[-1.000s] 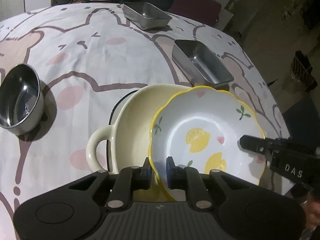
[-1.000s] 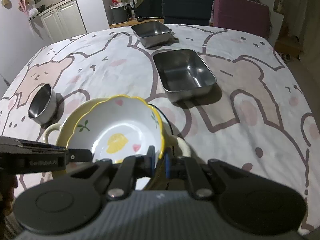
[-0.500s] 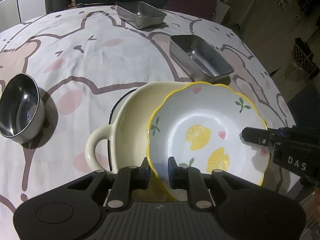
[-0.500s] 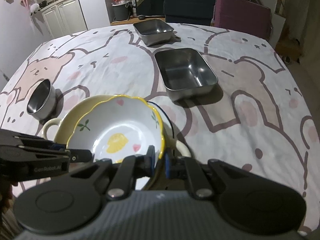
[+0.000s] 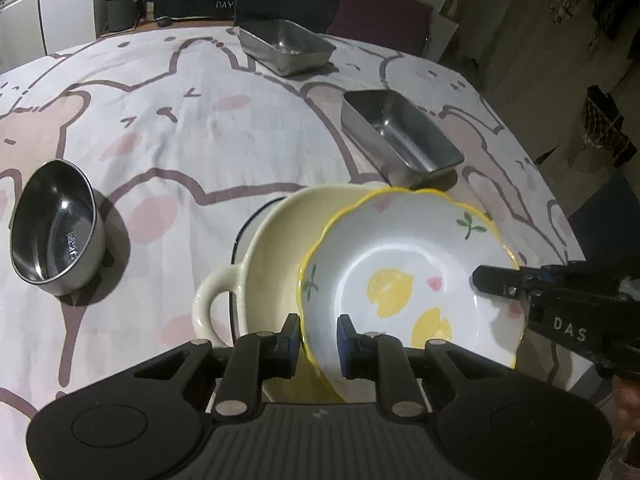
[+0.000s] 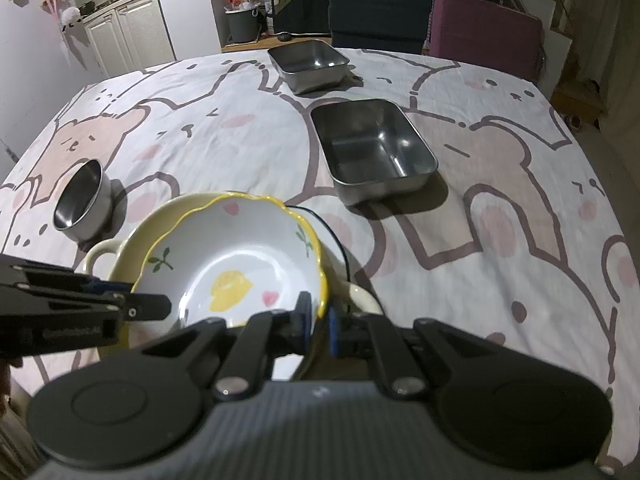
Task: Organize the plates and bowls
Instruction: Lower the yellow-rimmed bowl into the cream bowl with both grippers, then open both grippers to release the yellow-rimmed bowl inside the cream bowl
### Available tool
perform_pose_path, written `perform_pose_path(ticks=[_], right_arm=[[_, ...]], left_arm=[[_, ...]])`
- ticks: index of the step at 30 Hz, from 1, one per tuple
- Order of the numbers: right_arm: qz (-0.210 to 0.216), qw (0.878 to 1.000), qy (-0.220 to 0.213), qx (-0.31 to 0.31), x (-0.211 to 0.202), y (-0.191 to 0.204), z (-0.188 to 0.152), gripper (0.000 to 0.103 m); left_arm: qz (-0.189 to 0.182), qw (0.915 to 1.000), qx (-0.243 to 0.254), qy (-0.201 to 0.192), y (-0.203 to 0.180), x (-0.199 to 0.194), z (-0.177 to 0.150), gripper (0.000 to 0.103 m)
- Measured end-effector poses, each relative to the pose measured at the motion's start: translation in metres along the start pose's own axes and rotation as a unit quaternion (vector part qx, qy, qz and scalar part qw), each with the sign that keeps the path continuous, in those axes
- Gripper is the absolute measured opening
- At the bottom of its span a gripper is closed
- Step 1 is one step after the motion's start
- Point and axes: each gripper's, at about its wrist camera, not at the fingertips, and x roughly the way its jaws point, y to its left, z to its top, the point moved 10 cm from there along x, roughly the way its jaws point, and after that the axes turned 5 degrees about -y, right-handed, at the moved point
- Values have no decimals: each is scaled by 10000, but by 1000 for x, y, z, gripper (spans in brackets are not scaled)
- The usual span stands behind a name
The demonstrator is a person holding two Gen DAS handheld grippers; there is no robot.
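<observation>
A white lemon-print bowl [image 5: 404,264] with a scalloped yellow rim sits tilted inside a cream two-handled dish [image 5: 280,240]. My left gripper [image 5: 318,332] straddles the bowl's near rim with a small gap at the inner pad. My right gripper [image 6: 318,320] is shut on the bowl's opposite rim and shows in the left wrist view [image 5: 532,292]. In the right wrist view the bowl [image 6: 236,264] lies in the cream dish [image 6: 132,240], and the left gripper [image 6: 112,308] reaches in from the left.
A round steel bowl [image 5: 52,228] stands at the left. Two rectangular steel trays stand beyond, one near [image 6: 372,152] and one far [image 6: 308,64]. A bear-print cloth [image 6: 500,216] covers the table. Chairs stand past the far edge.
Both grippers and the lemon bowl have lifted slightly and the views tilted up. The left jaws have opened a little around the rim.
</observation>
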Motion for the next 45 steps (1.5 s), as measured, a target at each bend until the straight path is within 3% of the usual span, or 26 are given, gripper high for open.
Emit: perform_pose_path(ticks=[19,27,45], right_arm=[[444,9972,268,544,22,5,1,7],[536,9946,447,762,34,3,-4,8],[584,9950,544,600,40,9,-3,15]], left_arm=[[-17,9996,-182,-197,14,-20,5,29],[-98,9996,-144,-230,13,-25,4,38],[-183,9995,-39,-238,9,-28,4,53]])
